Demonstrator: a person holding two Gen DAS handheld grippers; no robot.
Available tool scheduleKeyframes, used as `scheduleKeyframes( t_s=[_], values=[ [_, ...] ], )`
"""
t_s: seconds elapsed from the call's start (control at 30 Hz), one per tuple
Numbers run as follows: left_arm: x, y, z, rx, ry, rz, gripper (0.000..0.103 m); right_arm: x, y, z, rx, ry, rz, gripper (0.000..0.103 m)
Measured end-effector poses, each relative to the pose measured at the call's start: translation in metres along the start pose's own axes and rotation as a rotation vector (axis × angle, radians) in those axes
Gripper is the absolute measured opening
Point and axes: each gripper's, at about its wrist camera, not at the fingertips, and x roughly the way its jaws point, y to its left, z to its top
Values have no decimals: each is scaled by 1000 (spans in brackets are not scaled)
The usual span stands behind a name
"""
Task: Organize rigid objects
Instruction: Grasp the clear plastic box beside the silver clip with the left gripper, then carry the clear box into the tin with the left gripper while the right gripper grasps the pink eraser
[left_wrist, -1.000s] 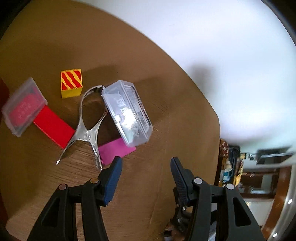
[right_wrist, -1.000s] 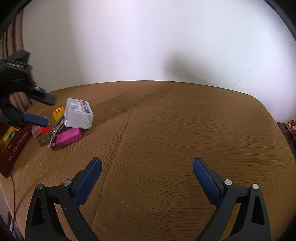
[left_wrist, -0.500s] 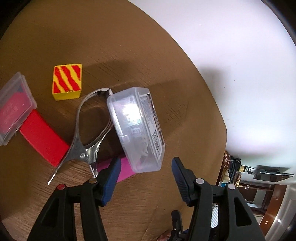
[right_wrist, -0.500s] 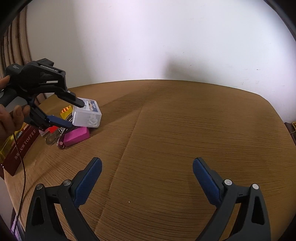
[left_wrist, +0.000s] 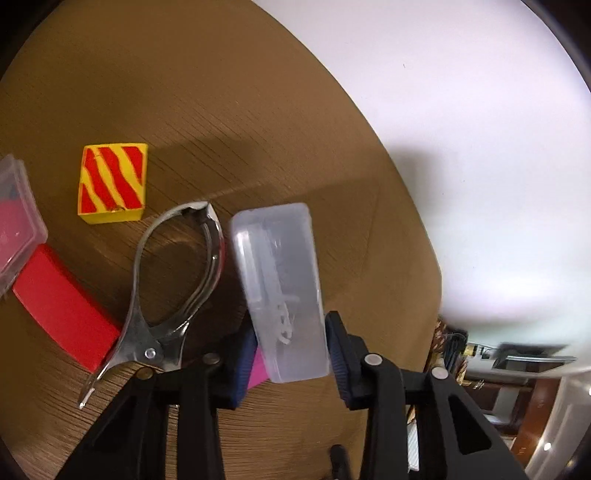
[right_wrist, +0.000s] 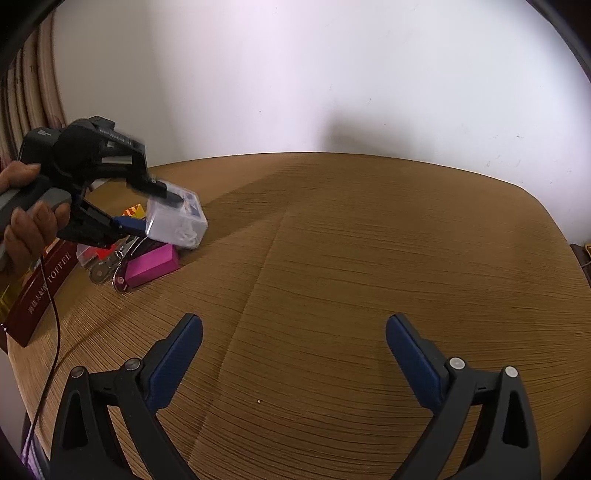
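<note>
My left gripper (left_wrist: 291, 354) is shut on a clear plastic box (left_wrist: 280, 288), its blue pads against the box's two long sides. The box is tilted above a magenta block (left_wrist: 258, 369). It shows from the right wrist view too, the box (right_wrist: 177, 221) held in the left gripper (right_wrist: 155, 210) over the magenta block (right_wrist: 151, 266). Beside it lie a steel clamp (left_wrist: 173, 277), a yellow cube with red stripes (left_wrist: 110, 182), a red block (left_wrist: 62, 306) and a second clear box (left_wrist: 14, 218). My right gripper (right_wrist: 295, 354) is open and empty above the table's middle.
The round brown table (right_wrist: 369, 240) stands against a white wall. A dark red toffee box (right_wrist: 40, 291) lies at the left edge. A thin black cable (right_wrist: 51, 332) runs over the table's left rim. Furniture shows past the right edge (left_wrist: 517, 362).
My left gripper has moved forward over the clear box and shut on it, and the box has tilted. My right gripper has not moved.
</note>
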Motion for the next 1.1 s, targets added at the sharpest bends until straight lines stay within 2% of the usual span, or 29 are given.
scheduleKeyframes(
  t_s=[0.13,0.23,0.3,0.47,0.6,0.7,0.73,0.8,0.83,0.93,1.0,1.1],
  values=[
    [1,-15,-4,53,-33,37,35,1,1,0,2,9,-4,99],
    [-3,-17,-5,65,-65,7,35,2,1,0,4,17,-8,99],
    [-12,-20,-12,73,-85,-44,35,3,0,0,7,21,-12,99],
    [-62,-24,-39,146,-173,-106,35,5,1,0,6,29,-10,99],
    [-107,-1,-77,175,-221,-125,35,4,1,-1,3,30,-6,99],
    [-136,27,-103,170,-238,-128,35,-5,4,-1,-28,-7,105,99],
    [-144,36,-110,167,-240,-124,35,-11,11,0,-80,-29,192,99],
    [-157,50,-125,160,-246,-108,35,-18,29,6,-218,-54,261,99],
    [-159,54,-132,158,-240,-99,35,-18,36,9,-274,-53,282,98],
    [-178,78,-146,122,-238,-91,35,-12,70,25,-545,-47,322,96],
    [-186,89,-152,107,-239,-89,35,-4,87,33,-666,-17,347,85],
    [-191,93,-161,81,-247,-88,35,14,108,43,-864,48,383,85]
  ],
)
